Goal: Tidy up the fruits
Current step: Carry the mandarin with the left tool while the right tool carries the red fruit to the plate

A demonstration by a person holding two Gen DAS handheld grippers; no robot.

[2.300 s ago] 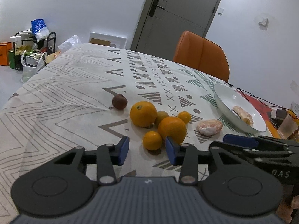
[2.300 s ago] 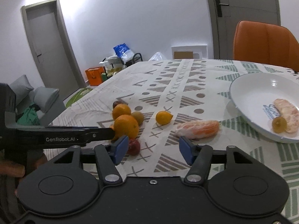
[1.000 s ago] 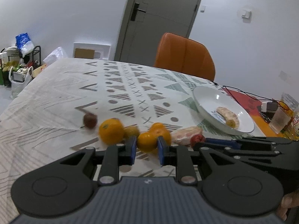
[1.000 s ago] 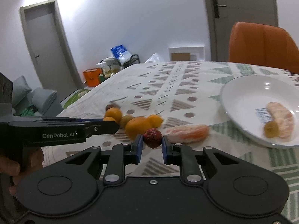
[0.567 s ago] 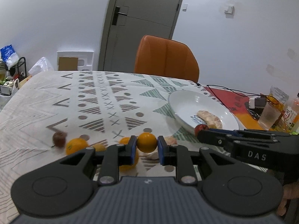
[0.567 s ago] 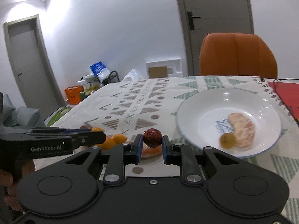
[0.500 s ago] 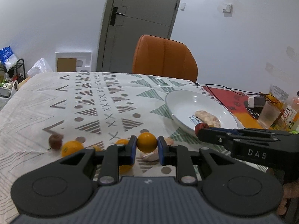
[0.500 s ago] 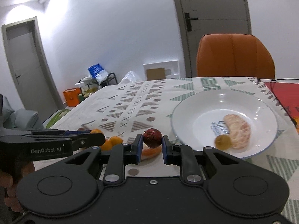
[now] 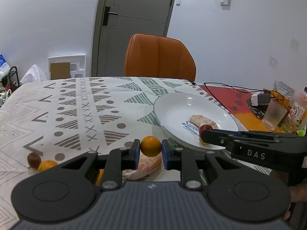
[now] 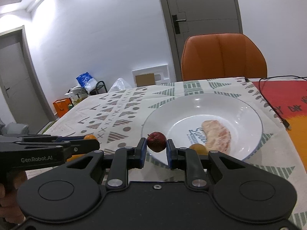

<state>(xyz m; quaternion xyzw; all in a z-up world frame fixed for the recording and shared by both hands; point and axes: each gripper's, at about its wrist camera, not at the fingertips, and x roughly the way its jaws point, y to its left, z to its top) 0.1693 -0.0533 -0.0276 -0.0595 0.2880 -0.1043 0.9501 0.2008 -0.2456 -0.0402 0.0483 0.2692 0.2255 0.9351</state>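
Beside the white plate (image 10: 249, 113), left hand-held gripper (image 9: 150, 149) clamps a small orange (image 9: 151, 146), right hand-held gripper (image 10: 156, 146) a red fruit (image 10: 156, 141).

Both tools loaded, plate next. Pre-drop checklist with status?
1. Left tool clamped on small orange: ok.
2. Right tool clamped on red fruit: ok.
3. Plate has bare space beside peeled segment and small yellow fruit: ok.
4. Red fruit over the plate: ok, near its front rim.
5. Small orange over the plate: not ok, short of the rim.
6. Height above the plate: cannot tell.
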